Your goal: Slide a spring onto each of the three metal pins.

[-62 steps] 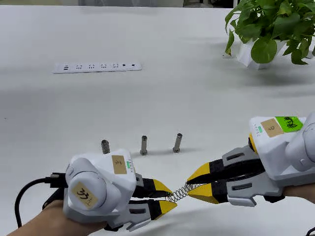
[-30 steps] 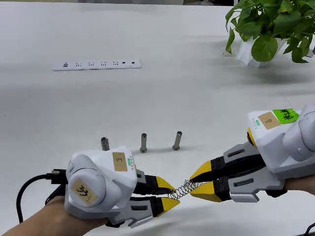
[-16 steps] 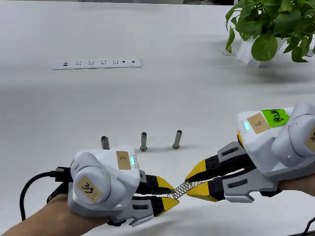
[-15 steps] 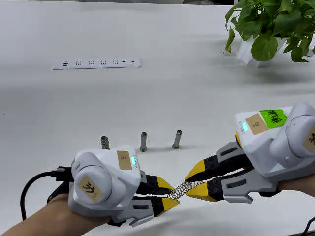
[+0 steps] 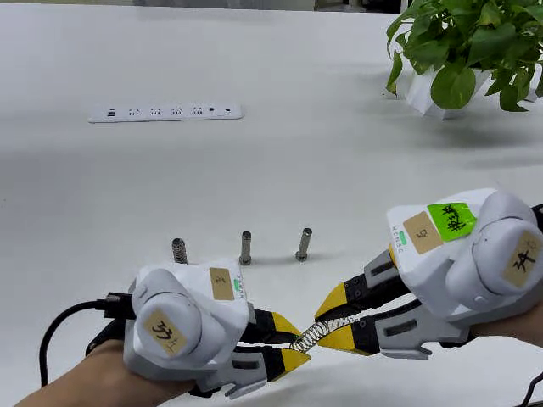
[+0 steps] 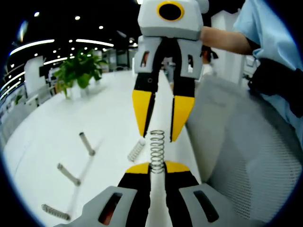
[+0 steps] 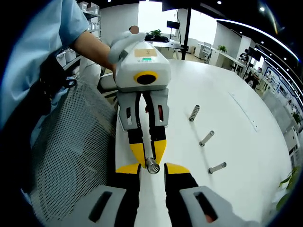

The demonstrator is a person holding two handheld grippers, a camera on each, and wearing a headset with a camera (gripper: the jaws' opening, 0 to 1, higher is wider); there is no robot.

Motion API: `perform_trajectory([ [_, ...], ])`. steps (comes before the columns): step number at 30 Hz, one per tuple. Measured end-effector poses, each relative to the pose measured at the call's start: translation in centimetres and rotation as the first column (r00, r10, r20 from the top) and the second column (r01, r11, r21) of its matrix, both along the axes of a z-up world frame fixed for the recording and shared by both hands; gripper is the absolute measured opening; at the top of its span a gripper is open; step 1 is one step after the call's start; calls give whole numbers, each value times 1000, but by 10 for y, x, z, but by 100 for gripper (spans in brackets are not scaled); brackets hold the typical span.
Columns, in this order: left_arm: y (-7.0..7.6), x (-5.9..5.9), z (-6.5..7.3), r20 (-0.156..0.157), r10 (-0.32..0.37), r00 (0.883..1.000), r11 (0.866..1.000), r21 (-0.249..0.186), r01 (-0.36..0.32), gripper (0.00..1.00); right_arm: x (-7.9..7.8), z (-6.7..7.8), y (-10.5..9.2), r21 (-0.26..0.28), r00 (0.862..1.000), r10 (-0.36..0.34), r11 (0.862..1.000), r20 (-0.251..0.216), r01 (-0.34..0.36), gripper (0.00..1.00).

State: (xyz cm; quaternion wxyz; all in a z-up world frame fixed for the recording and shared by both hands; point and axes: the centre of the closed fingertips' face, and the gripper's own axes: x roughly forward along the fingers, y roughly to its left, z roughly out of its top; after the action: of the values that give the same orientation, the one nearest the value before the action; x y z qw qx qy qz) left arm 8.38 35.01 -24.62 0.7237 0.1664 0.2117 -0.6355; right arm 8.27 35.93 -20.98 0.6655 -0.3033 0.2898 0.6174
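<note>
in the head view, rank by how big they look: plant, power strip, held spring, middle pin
plant
power strip
then held spring and middle pin: these look alike, and the spring is nearer the camera, so unranked.

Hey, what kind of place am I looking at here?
Most likely an open-plan office or lab: a long white table with a power strip and a potted plant, a mesh chair beside it, and rows of ceiling lights overhead.
</note>
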Motion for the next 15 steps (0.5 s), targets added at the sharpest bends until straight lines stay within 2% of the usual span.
perform_trajectory([
  [3, -2, -1, 1, 1, -1, 1000, 1000, -8, 1, 9, 1, -1, -1, -14, 1000, 18, 1000, 14, -18, 21],
  [7, -7, -2, 4, 3, -7, 1000, 1000, -25, 7, 9, 0, -4, -2, -34, 999, 41, 999, 0, -41, 21],
  [10, -10, -2, 7, 5, -10, 1000, 999, -39, 10, 9, -2, -9, -4, -61, 997, 72, 996, -11, -72, 16],
  [15, -12, -2, 9, 7, -16, 1000, 999, -44, 16, 9, -3, -14, -5, -83, 996, 89, 992, -22, -91, 15],
])
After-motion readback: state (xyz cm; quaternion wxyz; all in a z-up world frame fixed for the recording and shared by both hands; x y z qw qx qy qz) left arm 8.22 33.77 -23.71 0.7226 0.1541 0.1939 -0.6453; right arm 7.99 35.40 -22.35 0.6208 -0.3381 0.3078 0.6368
